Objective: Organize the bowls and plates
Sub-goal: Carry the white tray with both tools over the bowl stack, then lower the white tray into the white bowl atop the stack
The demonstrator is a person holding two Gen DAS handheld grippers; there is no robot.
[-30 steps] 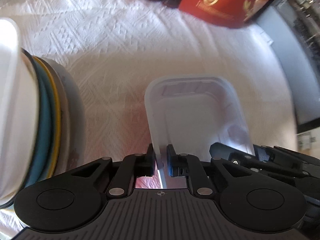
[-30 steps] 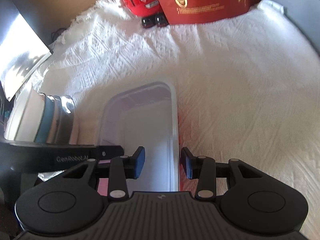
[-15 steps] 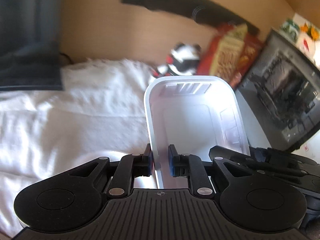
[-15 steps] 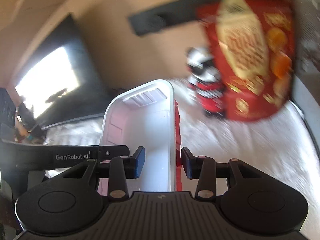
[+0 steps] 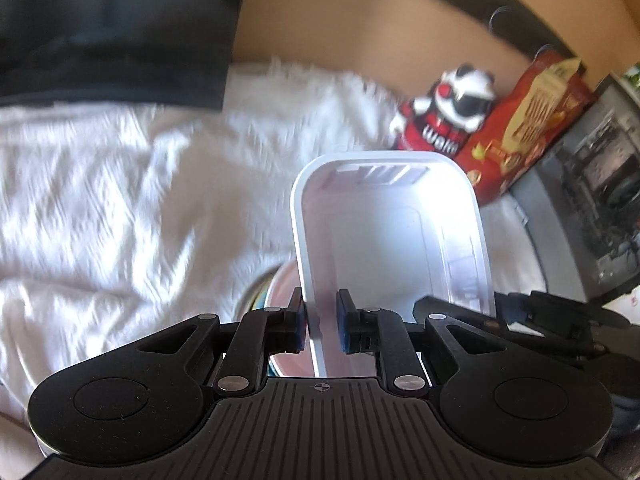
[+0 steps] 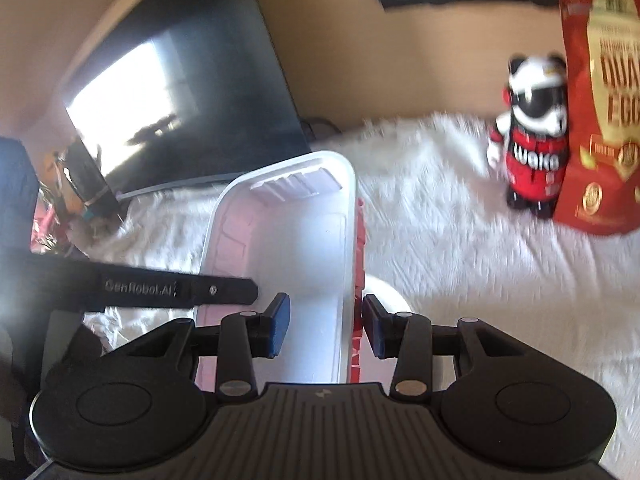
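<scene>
A white rectangular plastic tub (image 5: 384,232) (image 6: 296,240) hangs above the cloth between both grippers. My left gripper (image 5: 320,324) is shut on the tub's left wall near the rim. My right gripper (image 6: 326,322) is shut on the right wall, where a red clip (image 6: 359,240) sits. Each view shows the other gripper's black finger at the tub's opposite side. Below the tub's left edge shows part of a stack of plates (image 5: 264,292) with coloured rims. A white round dish (image 6: 386,292) peeks out under the right side.
A white textured cloth (image 5: 120,200) covers the table. At the back stand a panda figure (image 6: 532,152) and a red box (image 6: 600,120). A dark monitor (image 6: 180,92) leans at the back left. A dark appliance (image 5: 592,200) stands at the right.
Both grippers have risen with the tub, which has left the cloth. The views have tipped up toward the back wall. The plate stack, earlier left of the tub, now lies under it.
</scene>
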